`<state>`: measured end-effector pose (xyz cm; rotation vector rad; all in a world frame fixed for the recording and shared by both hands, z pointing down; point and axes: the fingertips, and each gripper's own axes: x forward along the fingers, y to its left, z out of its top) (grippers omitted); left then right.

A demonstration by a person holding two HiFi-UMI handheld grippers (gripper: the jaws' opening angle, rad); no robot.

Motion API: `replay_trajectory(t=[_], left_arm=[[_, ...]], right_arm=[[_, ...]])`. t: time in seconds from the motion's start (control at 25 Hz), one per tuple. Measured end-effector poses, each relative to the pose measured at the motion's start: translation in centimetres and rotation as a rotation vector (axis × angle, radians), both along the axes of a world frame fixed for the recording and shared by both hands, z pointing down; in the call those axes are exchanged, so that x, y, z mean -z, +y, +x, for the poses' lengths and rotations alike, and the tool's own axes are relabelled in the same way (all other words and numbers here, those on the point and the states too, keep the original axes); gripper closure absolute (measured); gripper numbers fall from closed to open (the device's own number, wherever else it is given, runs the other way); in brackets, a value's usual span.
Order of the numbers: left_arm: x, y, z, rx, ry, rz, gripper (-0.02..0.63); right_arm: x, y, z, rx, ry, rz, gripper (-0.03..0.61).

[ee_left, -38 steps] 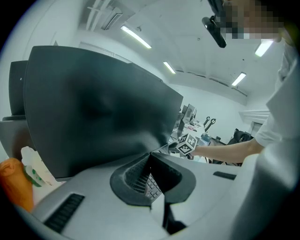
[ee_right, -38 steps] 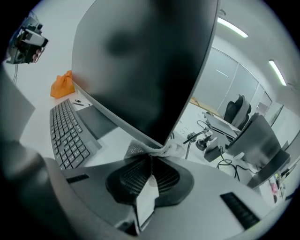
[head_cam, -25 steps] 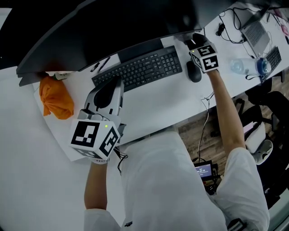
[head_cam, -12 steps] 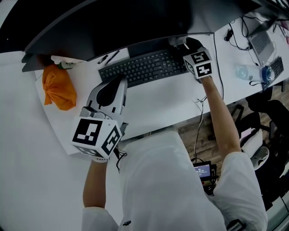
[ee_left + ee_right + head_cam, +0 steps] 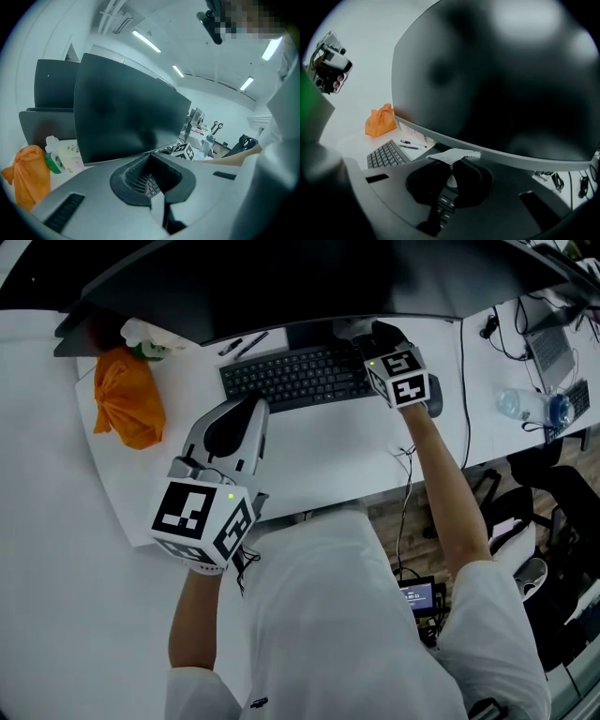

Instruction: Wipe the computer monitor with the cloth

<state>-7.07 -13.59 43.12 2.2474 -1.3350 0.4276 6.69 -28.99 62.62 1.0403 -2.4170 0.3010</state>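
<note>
Head view: a crumpled orange bundle [image 5: 127, 399] lies far left and a black keyboard [image 5: 295, 376] sits below the wide black curved monitor [image 5: 281, 277], all on a white desk [image 5: 56, 549]. The left gripper [image 5: 151, 154] has its jaws together and empty. The right gripper [image 5: 451, 165] pinches a small white mesh cloth [image 5: 452, 156] at the monitor's lower edge.

The right claw [image 5: 450, 165] pinches a white cloth [image 5: 454, 155] just under the dark monitor [image 5: 497, 79]. A keyboard [image 5: 385, 155] and an orange bundle [image 5: 381, 121] lie left on the desk [image 5: 352, 140].
</note>
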Motion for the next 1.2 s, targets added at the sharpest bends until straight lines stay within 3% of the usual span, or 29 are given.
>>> replay_trajectory(t=[0.48, 1.2], left_arm=[[-0.4, 2.0, -3.5, 0.085, 0.024, -0.003, 0.594], [-0.2, 4.7, -9.8, 0.201, 0.041, 0.010, 0.595]], right_arm=[[0.2, 1.4, -7.2, -0.058, -0.158, -0.094, 0.558], [0.7, 3.3, -18.7, -0.067, -0.323, -0.181, 0.558]])
